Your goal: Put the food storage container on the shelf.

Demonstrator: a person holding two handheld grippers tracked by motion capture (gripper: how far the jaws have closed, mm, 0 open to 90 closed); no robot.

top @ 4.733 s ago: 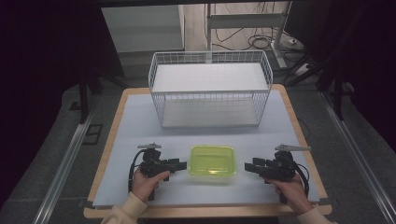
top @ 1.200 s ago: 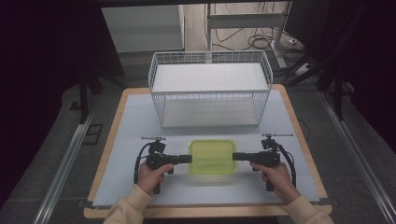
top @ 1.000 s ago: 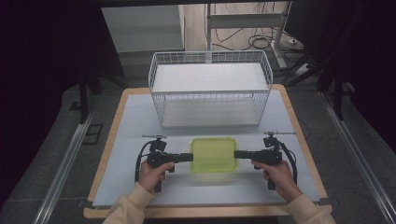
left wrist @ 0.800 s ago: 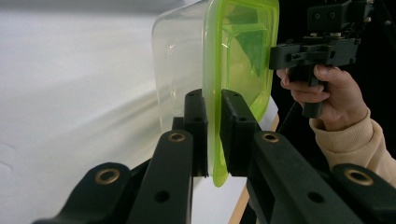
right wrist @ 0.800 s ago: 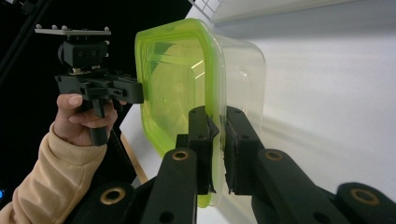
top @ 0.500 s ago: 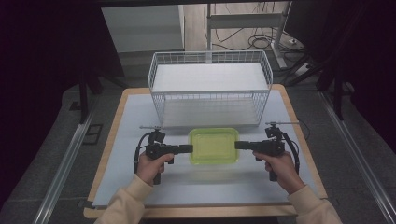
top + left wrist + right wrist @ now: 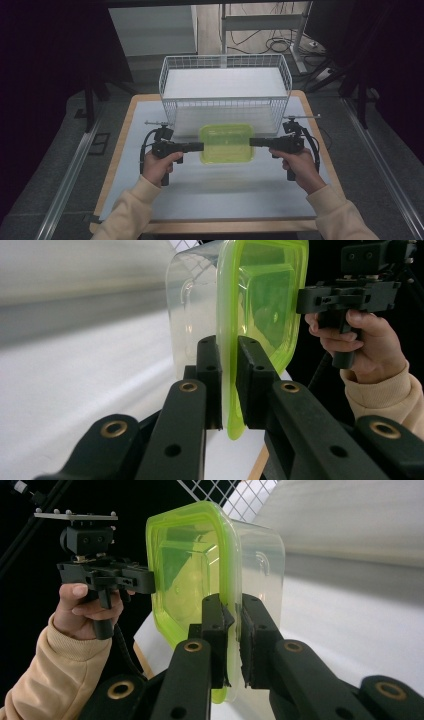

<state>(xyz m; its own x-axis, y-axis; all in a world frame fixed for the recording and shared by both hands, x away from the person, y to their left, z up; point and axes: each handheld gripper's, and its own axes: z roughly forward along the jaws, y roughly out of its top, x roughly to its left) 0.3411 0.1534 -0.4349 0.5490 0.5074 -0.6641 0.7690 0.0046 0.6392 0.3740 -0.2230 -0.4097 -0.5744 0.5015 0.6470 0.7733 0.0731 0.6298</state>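
Observation:
A clear plastic container with a lime-green lid [image 7: 226, 143] hangs between both grippers, lifted off the white table [image 7: 220, 190] just in front of the wire basket [image 7: 225, 95]. My left gripper [image 7: 201, 146] is shut on the lid's left rim, and my right gripper [image 7: 251, 142] is shut on its right rim. In the left gripper view the jaws pinch the green rim [image 7: 231, 390], with the other hand and gripper [image 7: 350, 290] beyond. The right gripper view has its jaws clamped on the rim [image 7: 231, 645] likewise, the clear body [image 7: 260, 575] to one side.
The white wire basket stands at the back of the table, its front wall [image 7: 225, 112] close behind the container. A wooden table edge [image 7: 120, 150] runs along the left. Cables and a desk leg [image 7: 300, 45] lie on the floor beyond.
Both grippers closed in on the container, took hold of its lid rim, lifted it and carried it away from the person toward the basket.

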